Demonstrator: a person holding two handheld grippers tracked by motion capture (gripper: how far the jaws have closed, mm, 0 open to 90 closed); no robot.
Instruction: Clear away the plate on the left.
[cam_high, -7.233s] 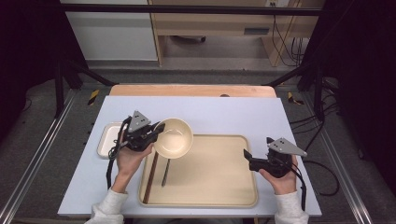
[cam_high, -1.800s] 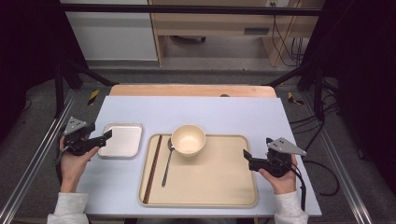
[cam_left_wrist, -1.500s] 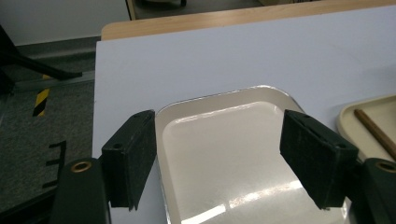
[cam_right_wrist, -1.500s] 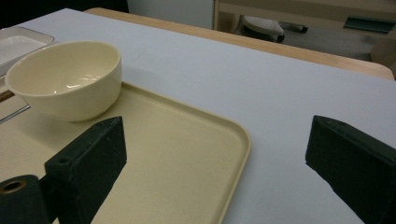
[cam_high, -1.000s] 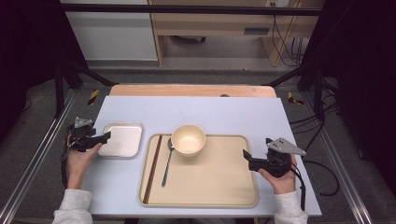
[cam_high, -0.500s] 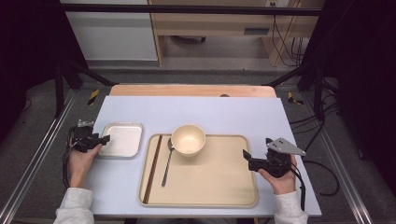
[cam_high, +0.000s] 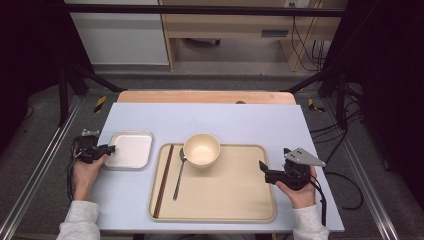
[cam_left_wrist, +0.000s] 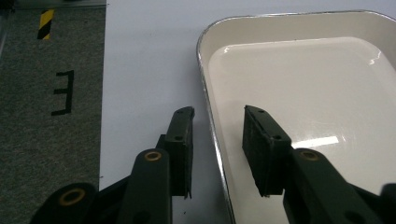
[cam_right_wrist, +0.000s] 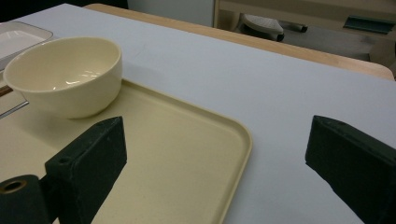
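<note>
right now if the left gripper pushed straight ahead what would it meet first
The left gripper already straddles the near rim of the white metal tray, jaws open, one outside and one inside. Going on, it would probably slide along that rim.

The left gripper (cam_left_wrist: 217, 140) has its jaws parted astride the near rim of a shallow white tray (cam_left_wrist: 299, 84) on the pale desk (cam_left_wrist: 144, 60), one jaw outside, one inside.

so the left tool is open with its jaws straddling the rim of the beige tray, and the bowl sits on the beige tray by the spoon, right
Not quite. The left tool is open, but its jaws straddle the rim of the small white metal tray, not the beige tray, as the left gripper view shows. The bowl does sit on the beige tray by the spoon.
</note>
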